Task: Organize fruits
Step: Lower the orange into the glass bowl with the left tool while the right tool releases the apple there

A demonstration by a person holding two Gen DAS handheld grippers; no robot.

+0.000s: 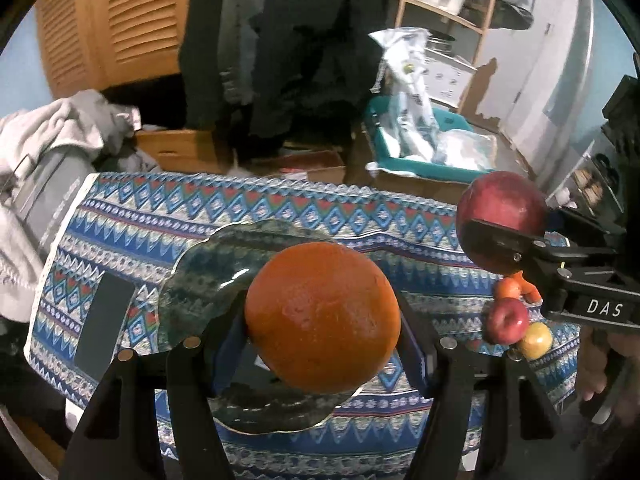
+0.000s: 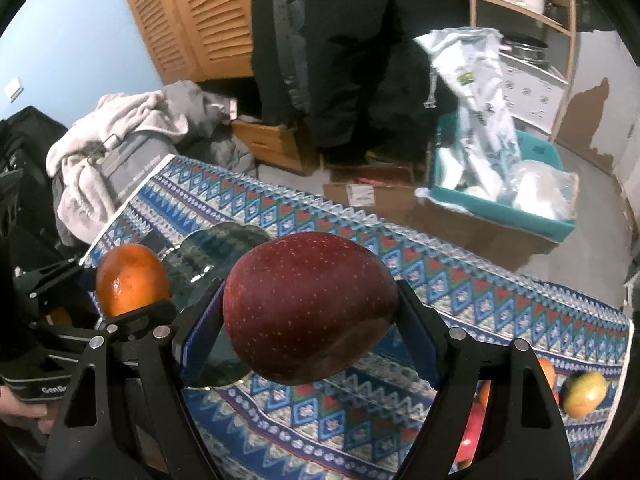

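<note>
Two fruits are in the air at once, which is where the trouble could start. The left gripper (image 1: 322, 316) has its jaws pinching a round, dimpled orange (image 1: 322, 316) above the scalloped, dark green glass plate (image 1: 200, 276), while the right gripper (image 2: 310, 312) pinches a dark red, speckled apple (image 2: 310, 312) just beside it, over the blue patterned tablecloth (image 2: 480, 280).

Both fruits are smooth and rounded and held only at their sides, so I judge either could slip or roll out if the squeeze eases too early. Released from height, the orange could knock the glass plate hard or bounce off it; the plate looks empty, so nothing would stop a roll toward its shallow rim.

With both grippers close together, heading for the plate at once risks a collision that jars a fruit loose.

A small red apple (image 1: 507, 320), a yellow apple (image 1: 537, 340) and a small orange fruit (image 1: 507, 288) wait near the cloth's right edge, where a nudge might send them off.
</note>
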